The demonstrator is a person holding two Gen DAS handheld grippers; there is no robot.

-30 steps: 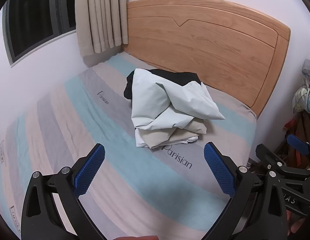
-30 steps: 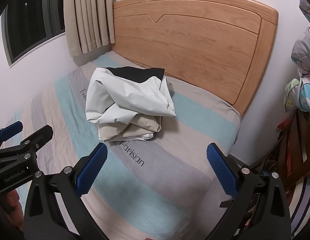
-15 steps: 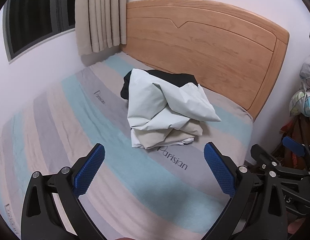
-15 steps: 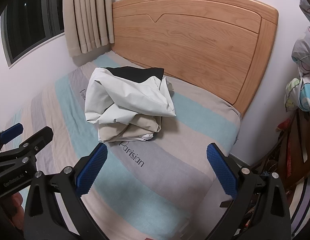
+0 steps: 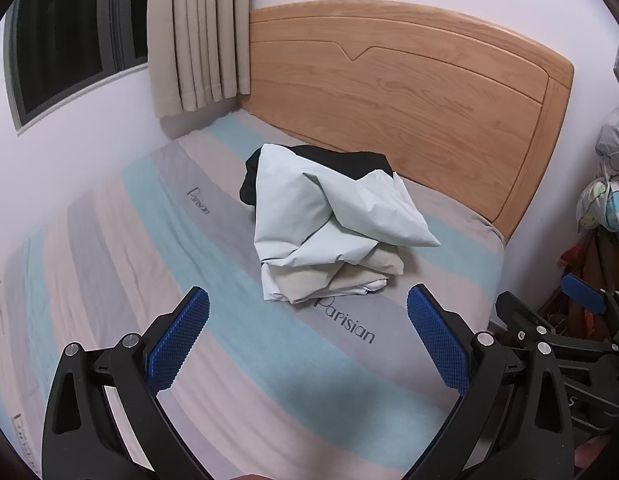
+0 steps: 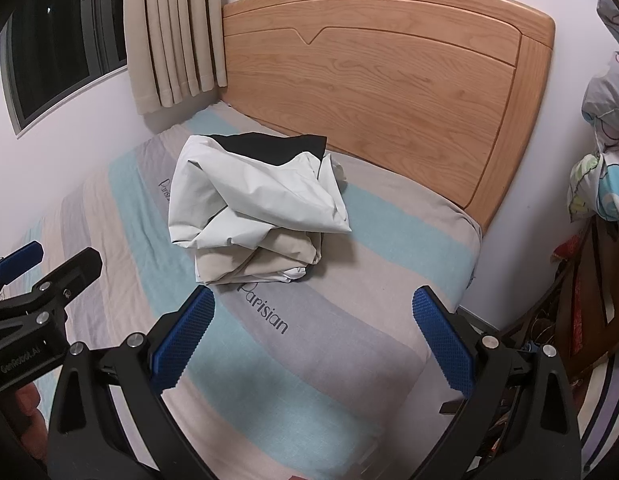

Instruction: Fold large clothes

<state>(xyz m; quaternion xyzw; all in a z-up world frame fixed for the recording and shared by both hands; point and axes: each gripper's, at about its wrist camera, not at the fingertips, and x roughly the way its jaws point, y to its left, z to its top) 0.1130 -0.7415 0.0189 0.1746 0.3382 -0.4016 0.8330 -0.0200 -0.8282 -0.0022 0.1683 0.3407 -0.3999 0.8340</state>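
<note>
Striped bed sheet (image 5: 269, 344) reads "Parisian" beside crumpled white garment (image 5: 329, 220).

The left gripper (image 5: 307, 334) and the right gripper (image 6: 313, 334) are side by side, both wide open, holding nothing, with blue pads (image 5: 177, 344).

Side by side above the bed (image 5: 109, 264), both wrist views face the headboard (image 6: 389, 92).
</note>
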